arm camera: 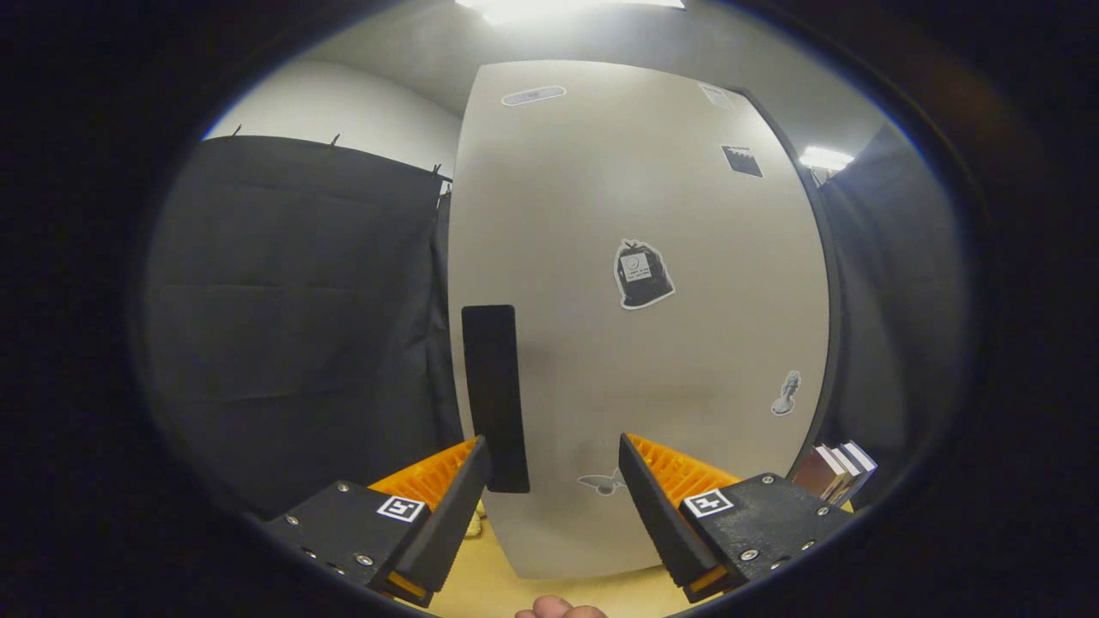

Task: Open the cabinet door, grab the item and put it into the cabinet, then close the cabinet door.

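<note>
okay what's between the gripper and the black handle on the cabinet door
Nothing. In the gripper view the open gripper faces the cabinet door; the black handle stands just ahead of one finger.

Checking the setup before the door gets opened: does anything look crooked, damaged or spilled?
Nothing stands out. The cabinet door is shut and unmarked apart from stickers, its handle straight. The gripper is open, fingers just short of the handle. Books stand beside the cabinet.
</note>
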